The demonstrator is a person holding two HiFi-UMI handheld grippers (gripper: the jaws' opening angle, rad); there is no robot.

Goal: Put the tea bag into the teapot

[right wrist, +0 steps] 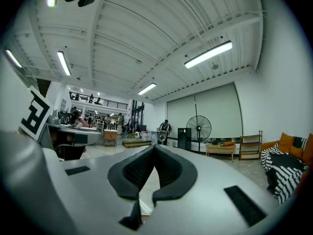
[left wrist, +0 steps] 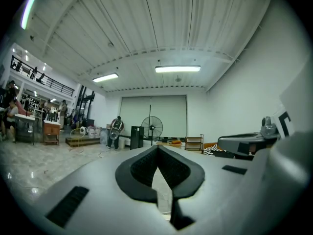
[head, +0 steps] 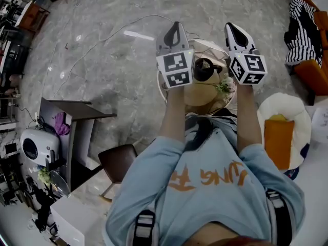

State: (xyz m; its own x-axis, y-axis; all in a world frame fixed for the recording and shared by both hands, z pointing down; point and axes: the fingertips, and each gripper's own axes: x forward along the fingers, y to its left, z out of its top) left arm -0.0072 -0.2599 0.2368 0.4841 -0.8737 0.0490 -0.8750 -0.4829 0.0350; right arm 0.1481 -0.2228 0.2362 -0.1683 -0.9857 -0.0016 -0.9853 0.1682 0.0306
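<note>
A dark teapot (head: 204,68) stands on a small round table (head: 202,100) in front of me, seen in the head view between the two grippers. A small greenish-white thing (head: 223,87) lies beside it; I cannot tell if it is the tea bag. My left gripper (head: 176,26) and right gripper (head: 231,27) are held up side by side above the table and point forward. Both gripper views look level across a large hall. The left gripper (left wrist: 157,149) is shut with nothing in it. The right gripper (right wrist: 153,149) is also shut and empty.
A white round seat with an orange cushion (head: 279,133) is at my right, a striped cushion (head: 302,28) beyond it. At my left are a brown chair (head: 117,162), a dark side table (head: 72,110) and a white appliance (head: 35,147). A cable (head: 102,41) runs over the marble floor.
</note>
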